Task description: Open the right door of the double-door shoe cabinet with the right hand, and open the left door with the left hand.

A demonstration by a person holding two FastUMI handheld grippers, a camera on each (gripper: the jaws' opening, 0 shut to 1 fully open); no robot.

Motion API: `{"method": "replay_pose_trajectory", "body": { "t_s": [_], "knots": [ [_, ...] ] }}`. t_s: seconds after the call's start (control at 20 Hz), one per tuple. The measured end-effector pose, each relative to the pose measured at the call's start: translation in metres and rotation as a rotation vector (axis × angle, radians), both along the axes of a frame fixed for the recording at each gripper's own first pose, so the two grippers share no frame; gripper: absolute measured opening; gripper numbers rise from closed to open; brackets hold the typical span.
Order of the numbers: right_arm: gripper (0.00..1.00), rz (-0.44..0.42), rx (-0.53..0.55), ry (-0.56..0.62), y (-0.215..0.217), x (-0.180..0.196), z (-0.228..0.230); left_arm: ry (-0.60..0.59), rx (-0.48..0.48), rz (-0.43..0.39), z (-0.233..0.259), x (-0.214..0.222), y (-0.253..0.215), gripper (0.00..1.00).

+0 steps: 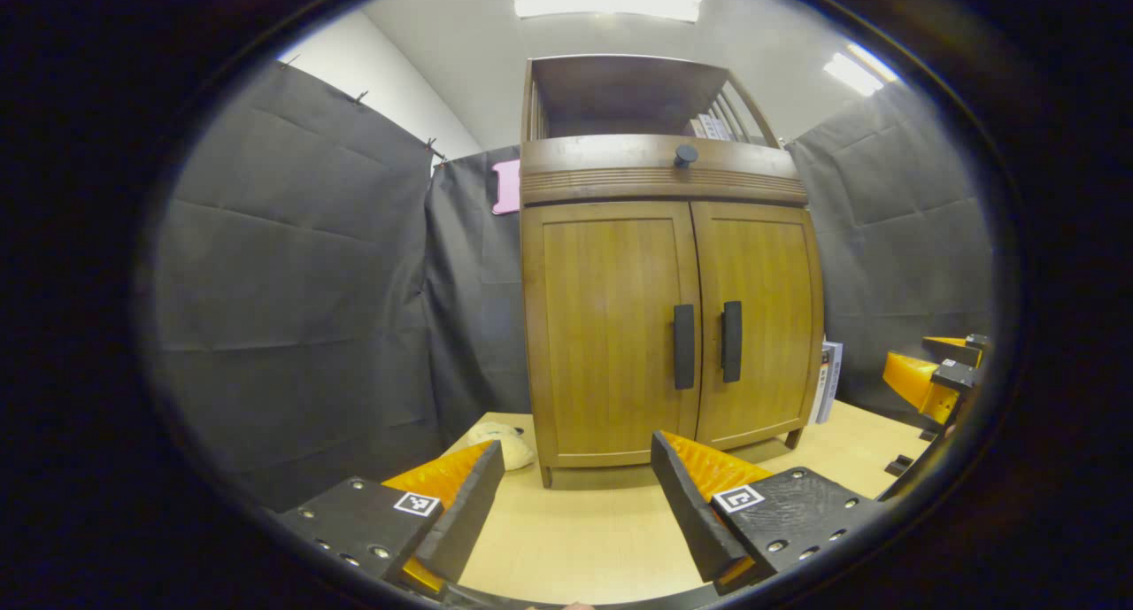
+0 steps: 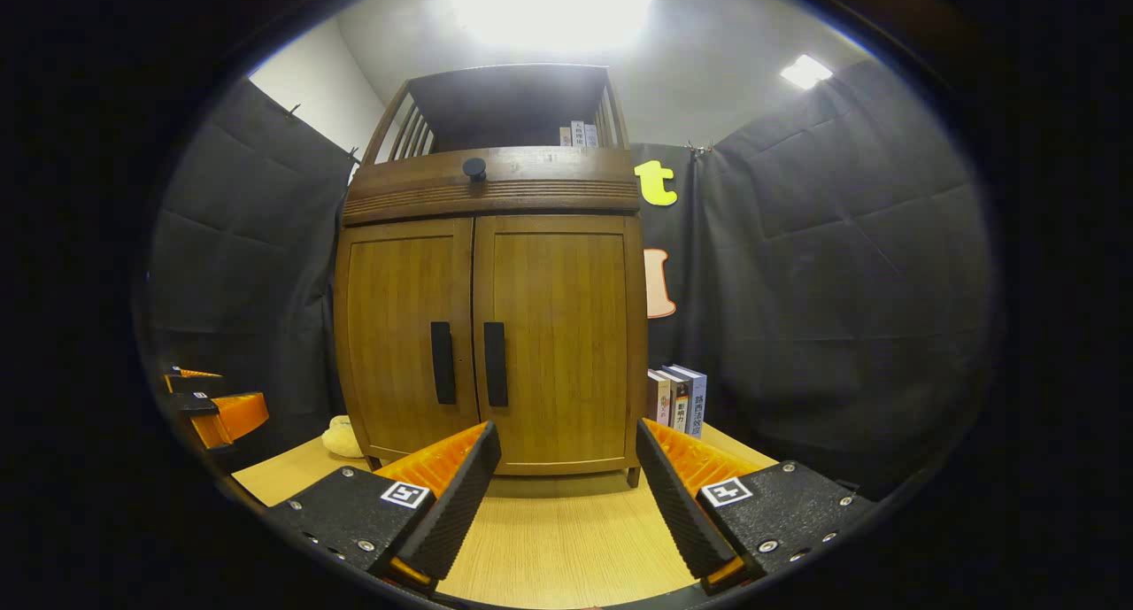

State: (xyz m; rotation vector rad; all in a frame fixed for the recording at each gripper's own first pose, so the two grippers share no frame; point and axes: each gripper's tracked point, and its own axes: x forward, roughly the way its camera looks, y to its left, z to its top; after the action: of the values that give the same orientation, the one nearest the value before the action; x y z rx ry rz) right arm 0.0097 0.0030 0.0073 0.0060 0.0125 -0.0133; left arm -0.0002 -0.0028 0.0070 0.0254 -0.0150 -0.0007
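A wooden double-door shoe cabinet (image 1: 664,265) (image 2: 491,274) stands on the table with both doors closed. In the left gripper view the left door's dark vertical handle (image 1: 683,346) and the right door's handle (image 1: 732,341) sit side by side at the middle seam. The right gripper view shows the same left handle (image 2: 442,362) and right handle (image 2: 495,363). My left gripper (image 1: 575,473) is open, low in front of the cabinet, apart from it. My right gripper (image 2: 566,459) is open too, facing the right door from a short distance. Nothing is between either pair of fingers.
The light wooden table (image 1: 575,539) (image 2: 558,530) runs up to the cabinet's feet. A cream soft toy (image 1: 504,442) (image 2: 341,437) lies at the cabinet's left foot. Books (image 2: 677,400) stand at its right side. A round knob (image 1: 686,156) sits on the drawer above the doors.
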Motion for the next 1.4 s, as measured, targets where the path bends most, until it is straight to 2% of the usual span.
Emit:
{"method": "replay_pose_trajectory", "body": {
  "t_s": [0.2, 0.9, 1.4],
  "knots": [
    [0.96, 0.008, 0.003, -0.009, -0.001, 0.004, -0.002, -0.01, 0.001, -0.005, 0.002, 0.001, -0.001, 1.0],
    [0.95, 0.049, 0.023, -0.073, 0.005, 0.018, 0.007, -0.011, -0.009, -0.01, -0.002, 0.004, 0.0, 1.0],
    [0.95, 0.082, 0.056, -0.071, 0.014, 0.036, 0.004, -0.008, 0.009, 0.072, 0.0, 0.006, 0.003, 1.0]
  ]
}}
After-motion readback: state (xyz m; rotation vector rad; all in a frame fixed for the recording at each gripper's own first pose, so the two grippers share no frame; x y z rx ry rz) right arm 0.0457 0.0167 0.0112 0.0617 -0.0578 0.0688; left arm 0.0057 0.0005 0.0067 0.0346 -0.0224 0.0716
